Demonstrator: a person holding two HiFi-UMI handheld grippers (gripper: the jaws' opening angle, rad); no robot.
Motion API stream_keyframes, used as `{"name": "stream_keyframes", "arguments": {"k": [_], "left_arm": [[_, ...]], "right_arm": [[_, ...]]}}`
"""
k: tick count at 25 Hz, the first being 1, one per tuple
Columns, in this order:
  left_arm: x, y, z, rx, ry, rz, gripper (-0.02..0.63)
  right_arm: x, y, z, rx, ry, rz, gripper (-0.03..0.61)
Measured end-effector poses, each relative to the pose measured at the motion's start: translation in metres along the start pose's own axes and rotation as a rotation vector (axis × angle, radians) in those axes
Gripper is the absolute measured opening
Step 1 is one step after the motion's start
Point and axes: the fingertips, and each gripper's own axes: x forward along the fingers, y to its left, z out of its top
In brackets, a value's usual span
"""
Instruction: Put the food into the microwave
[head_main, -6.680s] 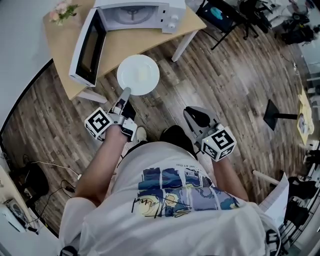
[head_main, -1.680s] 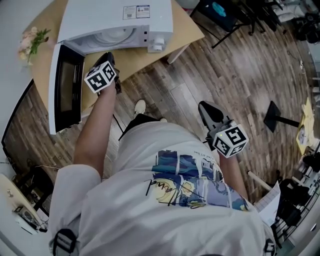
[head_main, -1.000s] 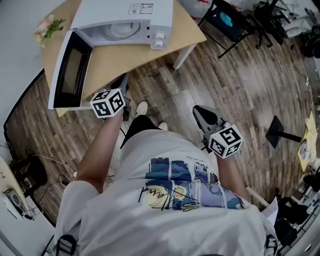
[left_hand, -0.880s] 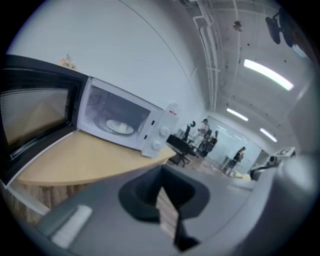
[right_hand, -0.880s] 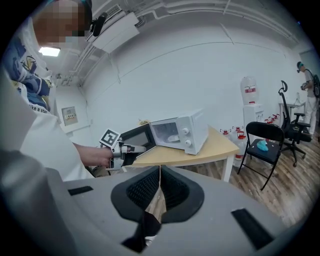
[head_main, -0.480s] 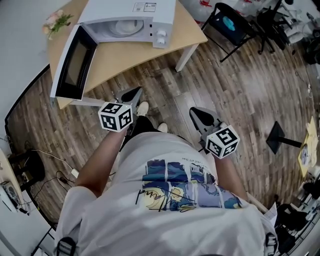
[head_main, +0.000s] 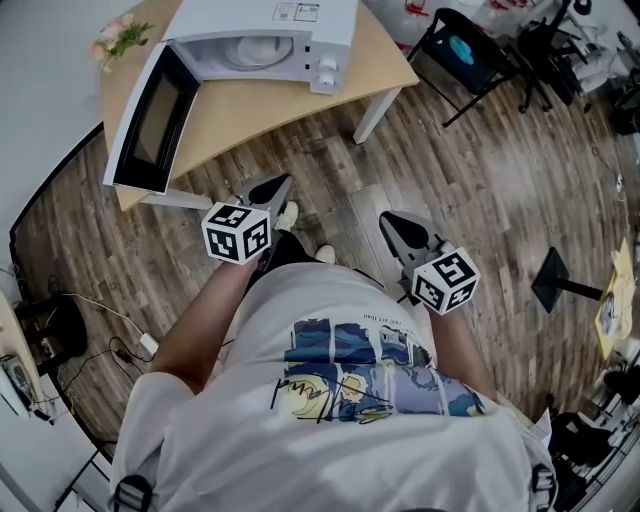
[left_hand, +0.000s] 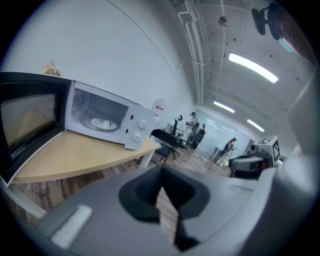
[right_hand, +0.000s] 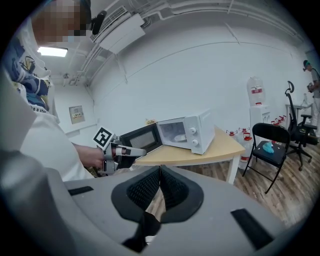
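The white microwave (head_main: 265, 40) stands on the wooden table (head_main: 250, 100) with its door (head_main: 150, 120) swung wide open to the left. A white plate with food (head_main: 247, 50) lies inside on the turntable, also visible as the plate (left_hand: 102, 123) in the left gripper view. My left gripper (head_main: 275, 190) hangs over the floor just off the table's front edge, shut and empty. My right gripper (head_main: 395, 222) hovers over the floor at the right, jaws together with nothing between them. In the right gripper view the left gripper (right_hand: 135, 151) points toward the microwave (right_hand: 187, 132).
A black folding chair (head_main: 455, 35) stands right of the table. A small bunch of flowers (head_main: 120, 40) sits on the table's far left corner. A black floor stand (head_main: 555, 285) is at the right, and cables (head_main: 90, 335) lie on the floor at the left.
My left gripper, which carried the plate and then reached the microwave's mouth, has drawn back toward my body without it. The right gripper has hardly moved.
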Motion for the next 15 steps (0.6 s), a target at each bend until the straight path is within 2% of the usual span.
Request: {"name": "stream_keyframes", "arguments": {"k": [15], "left_arm": [[-0.0024, -0.0080, -0.0056, -0.027, 0.019, -0.003, 0.008]], "right_arm": [[0.0003, 0.0046, -0.0051, -0.042, 0.010, 0.023, 0.008]]}}
